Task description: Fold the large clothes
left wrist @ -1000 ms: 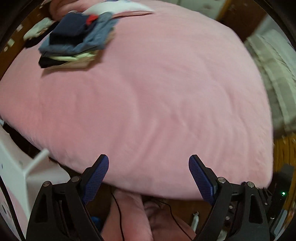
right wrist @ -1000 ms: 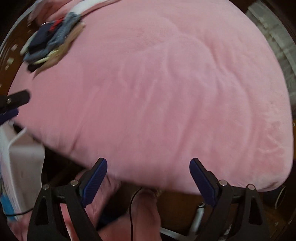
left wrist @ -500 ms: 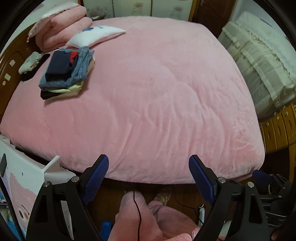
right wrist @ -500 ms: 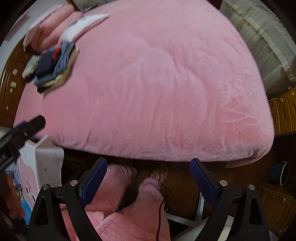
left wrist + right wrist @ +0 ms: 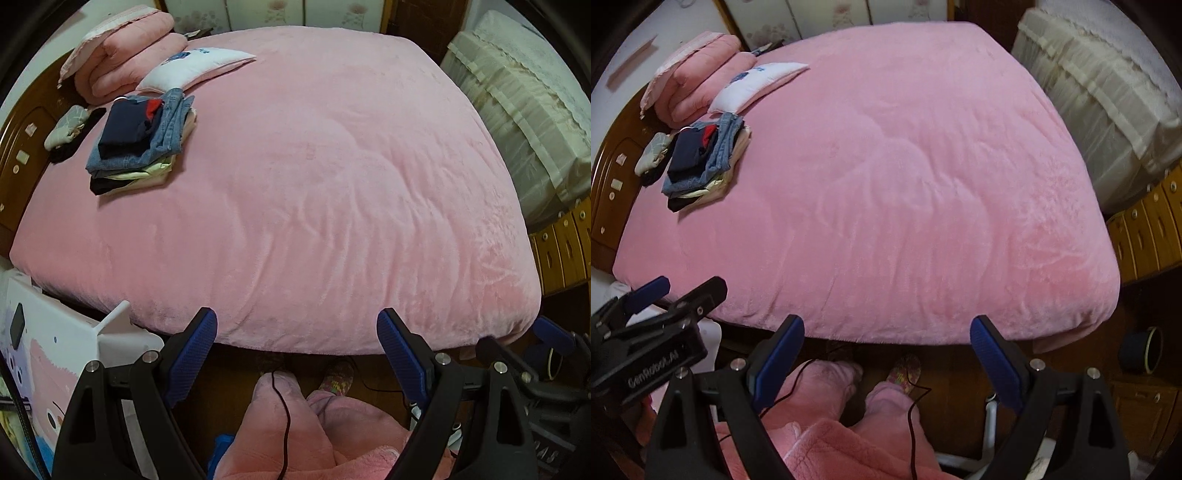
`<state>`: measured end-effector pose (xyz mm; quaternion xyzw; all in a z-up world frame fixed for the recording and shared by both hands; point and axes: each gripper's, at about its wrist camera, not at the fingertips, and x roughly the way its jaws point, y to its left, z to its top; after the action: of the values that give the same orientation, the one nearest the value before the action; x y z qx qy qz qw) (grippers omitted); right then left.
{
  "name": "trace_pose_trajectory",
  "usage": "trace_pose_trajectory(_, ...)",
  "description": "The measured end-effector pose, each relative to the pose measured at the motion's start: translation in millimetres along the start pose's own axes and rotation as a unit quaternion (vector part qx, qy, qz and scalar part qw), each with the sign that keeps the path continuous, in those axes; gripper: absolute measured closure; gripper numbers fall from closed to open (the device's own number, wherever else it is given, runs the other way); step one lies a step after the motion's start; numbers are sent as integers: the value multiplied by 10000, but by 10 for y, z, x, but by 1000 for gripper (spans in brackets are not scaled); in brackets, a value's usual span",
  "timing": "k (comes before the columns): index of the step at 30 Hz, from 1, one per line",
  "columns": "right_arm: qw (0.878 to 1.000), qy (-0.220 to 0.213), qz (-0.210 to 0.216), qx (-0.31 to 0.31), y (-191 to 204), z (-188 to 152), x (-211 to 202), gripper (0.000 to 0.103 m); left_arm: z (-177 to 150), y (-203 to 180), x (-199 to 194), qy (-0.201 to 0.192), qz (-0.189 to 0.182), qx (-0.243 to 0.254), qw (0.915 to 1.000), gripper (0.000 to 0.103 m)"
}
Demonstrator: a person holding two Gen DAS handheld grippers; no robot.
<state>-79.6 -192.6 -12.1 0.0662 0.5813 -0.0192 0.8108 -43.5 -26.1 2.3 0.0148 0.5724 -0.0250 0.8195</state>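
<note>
While both grippers hang over near edge, bed [image 5: 332, 184] lies bare; folded clothes stack [image 5: 140, 144] near far-left corner. Left gripper [image 5: 295, 354], right gripper [image 5: 886, 354]: fingers wide, empty. Likely between garments; next calls for fetching one. "GenRobot.AI" readable on left gripper.

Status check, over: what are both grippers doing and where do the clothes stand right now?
Left gripper open, empty. Right gripper open, empty. Stack of folded clothes sits at far left of pink bedspread, beside white pillow. Nothing in the way.
</note>
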Motion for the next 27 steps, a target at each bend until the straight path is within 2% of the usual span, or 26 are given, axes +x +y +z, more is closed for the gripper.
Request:
trace_pose_trajectory(8, 9987, -487, -59, -155, 14, -8, -185, 11, -32, -16, -22, -207, -31, -5, 9998, 15)
trace_pose_trajectory(15, 9985, -525, -167, -5, -71, -17, -220, 11, -54, -95, -72, -324, 7, 82, 9994, 3)
trace_pose_trajectory(23, 9978, -608, -263, -28, -50, 2, -269, 10, -40, -122, -71, -319, 99, 102, 9994, 1)
trace_pose_trajectory(25, 9978, -606, -272, -39, -42, 9, -267, 2, -46, -131, -61, -290, 96, 119, 9995, 1)
trace_pose_trajectory(27, 9978, -611, -271, -43, -35, 5, -268, 0, -45, -143, -52, -268, 128, 139, 9995, 1)
